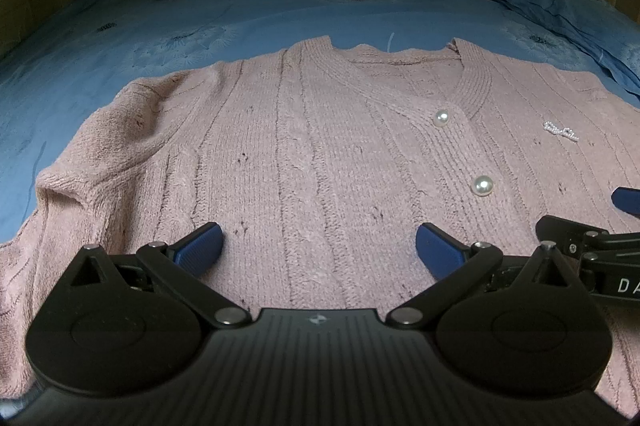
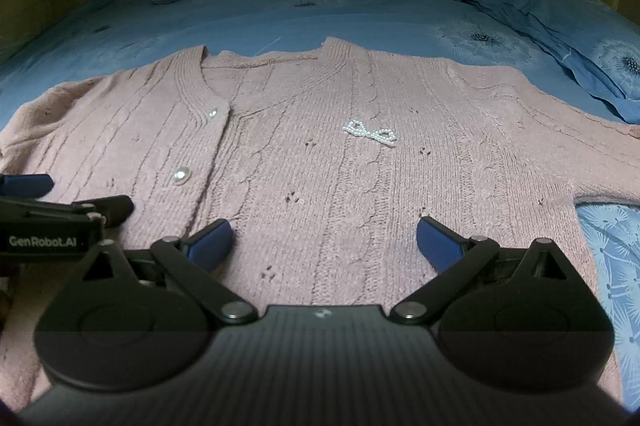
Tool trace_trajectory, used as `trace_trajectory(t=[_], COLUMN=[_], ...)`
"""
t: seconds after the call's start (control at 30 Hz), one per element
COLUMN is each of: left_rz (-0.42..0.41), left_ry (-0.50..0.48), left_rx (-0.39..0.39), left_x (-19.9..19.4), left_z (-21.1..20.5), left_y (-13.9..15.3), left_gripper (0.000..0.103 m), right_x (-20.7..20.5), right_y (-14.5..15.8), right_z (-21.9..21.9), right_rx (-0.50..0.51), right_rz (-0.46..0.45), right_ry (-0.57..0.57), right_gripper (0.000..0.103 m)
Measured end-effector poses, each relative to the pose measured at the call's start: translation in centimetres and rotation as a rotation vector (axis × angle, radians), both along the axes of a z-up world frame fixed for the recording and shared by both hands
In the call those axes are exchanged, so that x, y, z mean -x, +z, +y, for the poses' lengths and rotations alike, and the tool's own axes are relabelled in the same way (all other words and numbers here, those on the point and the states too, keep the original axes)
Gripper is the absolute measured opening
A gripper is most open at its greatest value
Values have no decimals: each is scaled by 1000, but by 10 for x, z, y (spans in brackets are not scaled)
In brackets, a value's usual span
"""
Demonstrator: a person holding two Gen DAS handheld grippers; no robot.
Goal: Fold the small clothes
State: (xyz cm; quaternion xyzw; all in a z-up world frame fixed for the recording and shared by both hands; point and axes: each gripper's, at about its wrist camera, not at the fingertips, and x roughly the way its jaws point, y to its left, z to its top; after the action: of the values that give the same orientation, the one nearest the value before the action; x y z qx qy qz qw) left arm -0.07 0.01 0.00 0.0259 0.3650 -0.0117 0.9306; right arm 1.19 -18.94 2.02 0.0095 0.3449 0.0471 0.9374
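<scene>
Both claws, left (image 1: 319, 246) and right (image 2: 325, 242), hung wide open and empty just above the cardigan (image 1: 320, 153). It lay buttoned and flat on the bed (image 1: 120, 37), probably spread for folding.

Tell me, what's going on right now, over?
Left gripper and right gripper both open, holding nothing. Pink cardigan lying flat, buttoned, unfolded on the blue bedsheet. Nothing in the way.

Pink knit cardigan (image 1: 320, 153) flat, buttoned
</scene>
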Motion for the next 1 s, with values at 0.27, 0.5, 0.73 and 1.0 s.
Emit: trace_trajectory(t=[0.27, 0.5, 0.73, 1.0], left_rz=[-1, -1, -1, -1], left_ry=[0, 1, 1, 1], left_rx=[-1, -1, -2, -2], left_x=[0, -1, -1, -1], left_z=[0, 0, 0, -1], left_y=[3, 1, 0, 0], left_gripper=[103, 103, 103, 103], right_x=[-1, -1, -1, -1], right_y=[-1, -1, -2, -2], right_z=[0, 0, 0, 0], right_rx=[3, 4, 5, 5], right_rz=[1, 1, 0, 1], right_ry=[2, 3, 3, 3], right_gripper=[101, 101, 101, 101])
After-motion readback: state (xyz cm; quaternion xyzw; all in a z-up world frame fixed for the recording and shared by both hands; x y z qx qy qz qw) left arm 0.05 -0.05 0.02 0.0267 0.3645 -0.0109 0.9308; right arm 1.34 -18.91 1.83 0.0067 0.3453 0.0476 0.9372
